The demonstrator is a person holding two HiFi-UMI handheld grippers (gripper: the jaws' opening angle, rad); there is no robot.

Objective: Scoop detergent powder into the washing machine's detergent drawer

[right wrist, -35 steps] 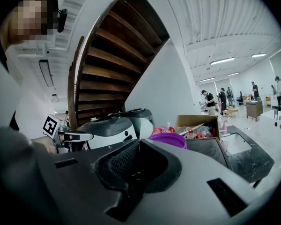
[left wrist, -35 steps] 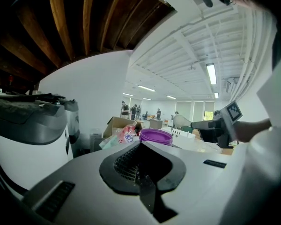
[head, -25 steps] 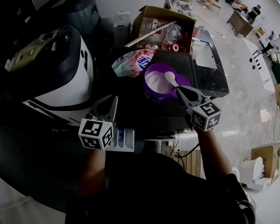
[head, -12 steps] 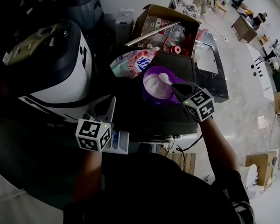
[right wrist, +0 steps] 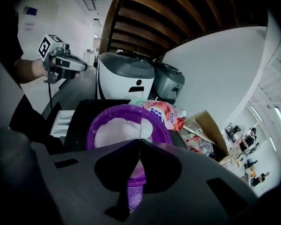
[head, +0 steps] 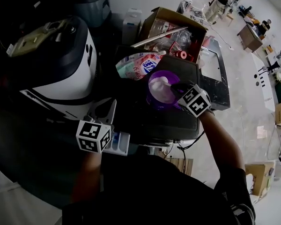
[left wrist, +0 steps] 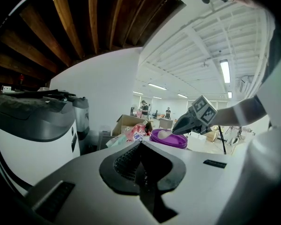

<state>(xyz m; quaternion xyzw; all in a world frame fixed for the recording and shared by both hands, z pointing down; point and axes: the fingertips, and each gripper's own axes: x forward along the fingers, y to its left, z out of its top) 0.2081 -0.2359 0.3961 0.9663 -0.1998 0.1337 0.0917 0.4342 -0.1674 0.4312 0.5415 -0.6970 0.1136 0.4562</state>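
I am at the scooping step. My right gripper reaches over the purple tub, which stands on the black top of the washing machine. Its jaws are pressed together on the thin handle of a white spoon, whose tip is down at the white detergent powder filling the tub.

My left gripper hangs near the machine's front corner, jaws closed on nothing. The white detergent drawer is pulled out just beside it, well apart from the tub.

As I judge it, the next move calls for lifting the loaded spoon level, carrying it over the machine's front edge, and tipping it into a drawer compartment without spilling.

Only the right gripper view shows the spoon between the jaws. In the head view it blends into the powder. The left gripper view shows the right gripper side-on above the tub's rim, but no drawer.
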